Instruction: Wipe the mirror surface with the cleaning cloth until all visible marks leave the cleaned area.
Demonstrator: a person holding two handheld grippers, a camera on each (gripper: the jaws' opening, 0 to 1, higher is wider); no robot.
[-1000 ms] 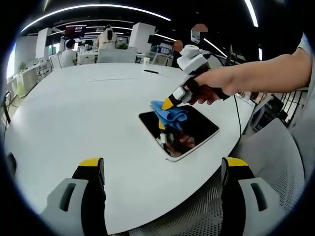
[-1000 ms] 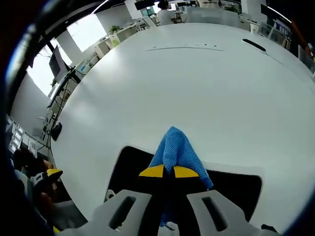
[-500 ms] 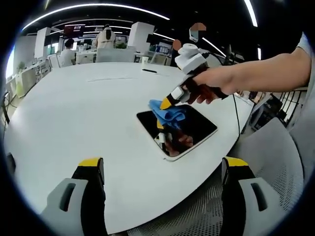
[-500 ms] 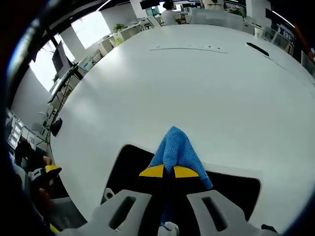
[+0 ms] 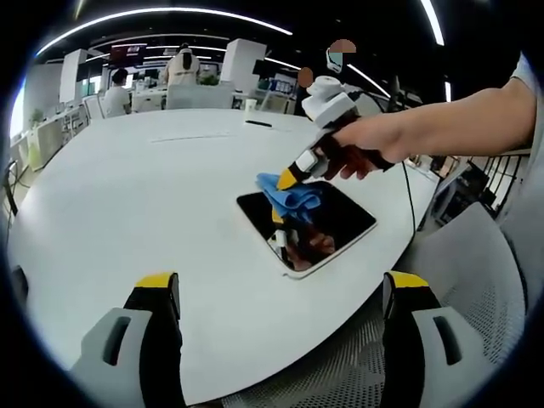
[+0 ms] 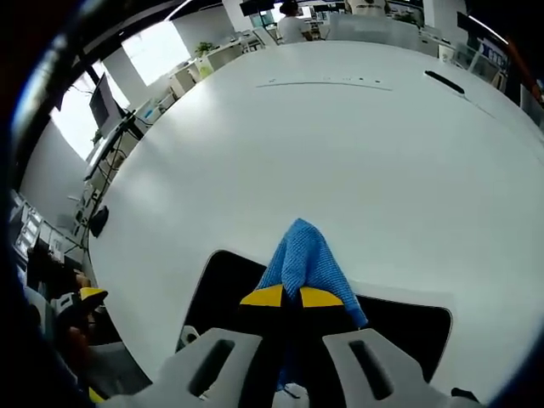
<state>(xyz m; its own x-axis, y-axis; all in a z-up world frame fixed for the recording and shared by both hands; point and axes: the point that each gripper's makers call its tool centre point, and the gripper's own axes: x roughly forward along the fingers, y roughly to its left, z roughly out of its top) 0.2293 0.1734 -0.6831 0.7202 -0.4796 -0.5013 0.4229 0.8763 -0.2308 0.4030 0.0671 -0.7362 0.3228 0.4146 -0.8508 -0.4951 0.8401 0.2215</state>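
Right hand-held gripper [image 6: 286,297] is clenched on the cleaning cloth [image 6: 304,259] — the yellow tips are pinched together, with blue fabric bunched out past them. In the left gripper view the same gripper [image 5: 287,180] comes in from the right and presses the cloth [image 5: 289,195] down on the far-left corner region of the mirror [image 5: 336,223].

The mirror lies flat on the white table [image 5: 127,212], close to the table's near edge. It is a dark rectangle with a pale rim, and its long axis runs from that far-left corner toward the near right in the left gripper view. In the right gripper view the mirror [image 6: 408,327] spreads left and right beneath the jaws. The cloth tip sits right at its far edge, and bare table lies beyond.

That relation decides the stroke: the unwiped glass lies back toward the holder and off to the sides, not forward. My read is that the next pass should drag along the long axis, not push further out (pushing would just run off onto the table).

Left hand-held gripper [image 5: 280,293] is released, jaws wide apart and holding nothing. It hovers over the near table edge, well apart from the mirror, so the right hand is clearly the nearer one.

I can't tell from either view whether any marks remain — the glass mostly reflects the gripper and hand.
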